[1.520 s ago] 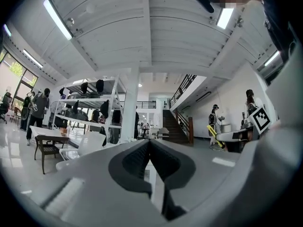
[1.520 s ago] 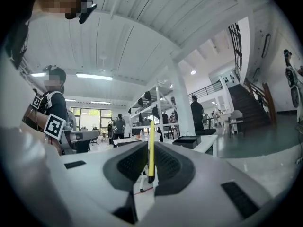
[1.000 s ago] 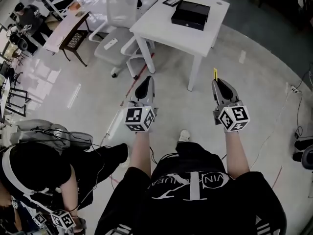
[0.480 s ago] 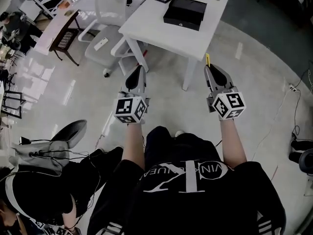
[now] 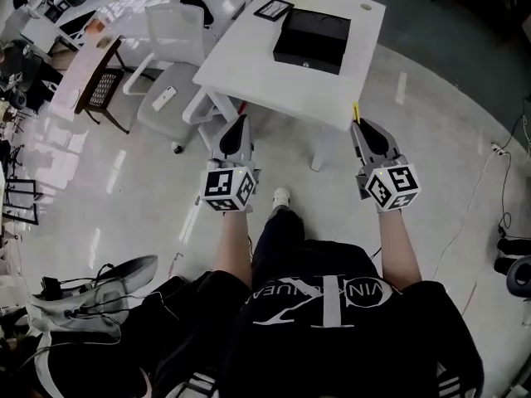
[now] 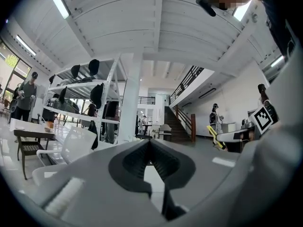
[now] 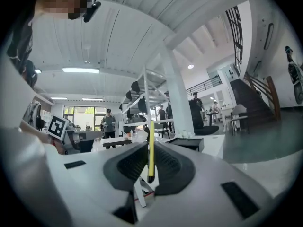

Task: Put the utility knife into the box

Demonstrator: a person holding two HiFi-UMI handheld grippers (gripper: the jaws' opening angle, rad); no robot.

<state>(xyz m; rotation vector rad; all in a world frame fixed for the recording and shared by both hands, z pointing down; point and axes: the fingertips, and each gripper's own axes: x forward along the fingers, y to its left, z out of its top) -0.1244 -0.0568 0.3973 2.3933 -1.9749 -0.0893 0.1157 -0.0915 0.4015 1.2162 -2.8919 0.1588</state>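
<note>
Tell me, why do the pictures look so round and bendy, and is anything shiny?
Left gripper view and right gripper view: the wide-angle lens bends straight lines and leaves black corners. Head view: the glossy floor glares at the left, and the room's edges bow too.

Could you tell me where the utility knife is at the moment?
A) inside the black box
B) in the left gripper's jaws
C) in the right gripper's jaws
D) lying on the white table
C: the right gripper view shows the yellow utility knife clamped between the jaws of the right gripper.
</note>
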